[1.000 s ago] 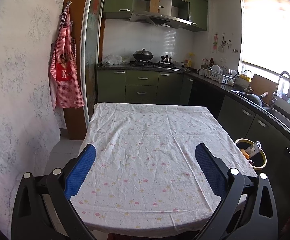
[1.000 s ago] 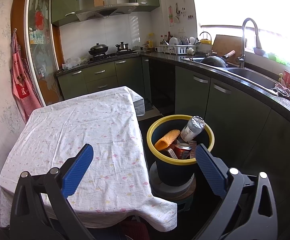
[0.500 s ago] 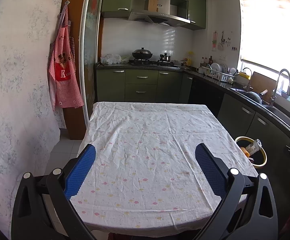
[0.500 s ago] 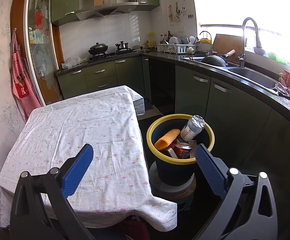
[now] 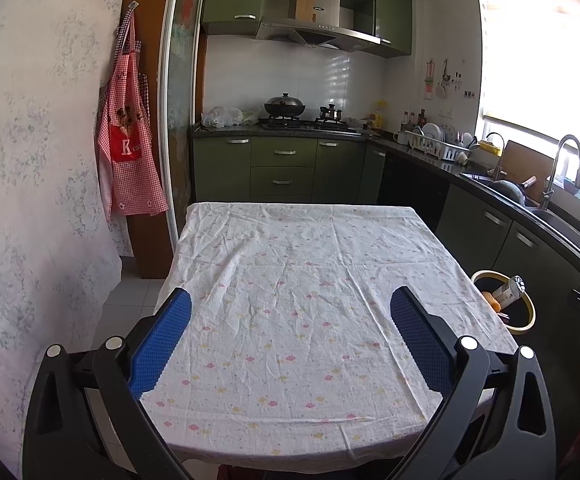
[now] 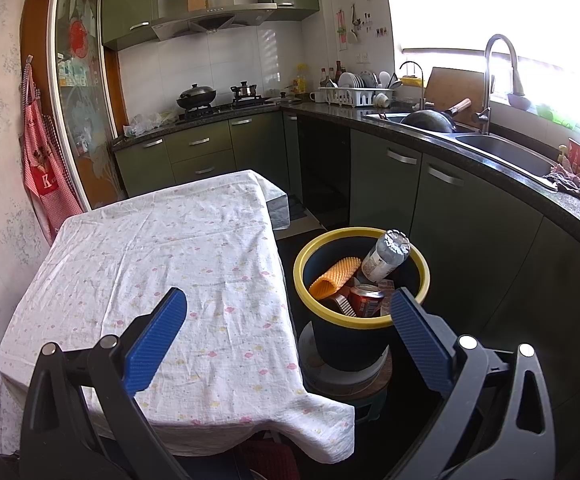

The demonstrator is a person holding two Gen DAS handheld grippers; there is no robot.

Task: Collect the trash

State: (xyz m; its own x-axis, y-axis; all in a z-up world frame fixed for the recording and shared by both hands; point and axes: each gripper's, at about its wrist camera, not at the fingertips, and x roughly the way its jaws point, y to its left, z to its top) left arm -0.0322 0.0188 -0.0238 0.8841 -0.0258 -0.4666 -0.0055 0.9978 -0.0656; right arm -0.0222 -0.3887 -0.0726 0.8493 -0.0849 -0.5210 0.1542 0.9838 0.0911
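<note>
While both the left gripper (image 5: 290, 336) and right gripper (image 6: 288, 332) gape wide and empty, the trash bin (image 6: 410, 312) sits beside the table (image 6: 150, 260), holding a bottle (image 6: 384, 256), a can (image 6: 366, 300), maybe packaging.

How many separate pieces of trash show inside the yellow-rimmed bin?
4 can be told apart in the bin: an orange ridged piece at left, a foil-capped bottle leaning on the far rim, a red can, and a ridged grey piece. More may lie underneath.
</note>
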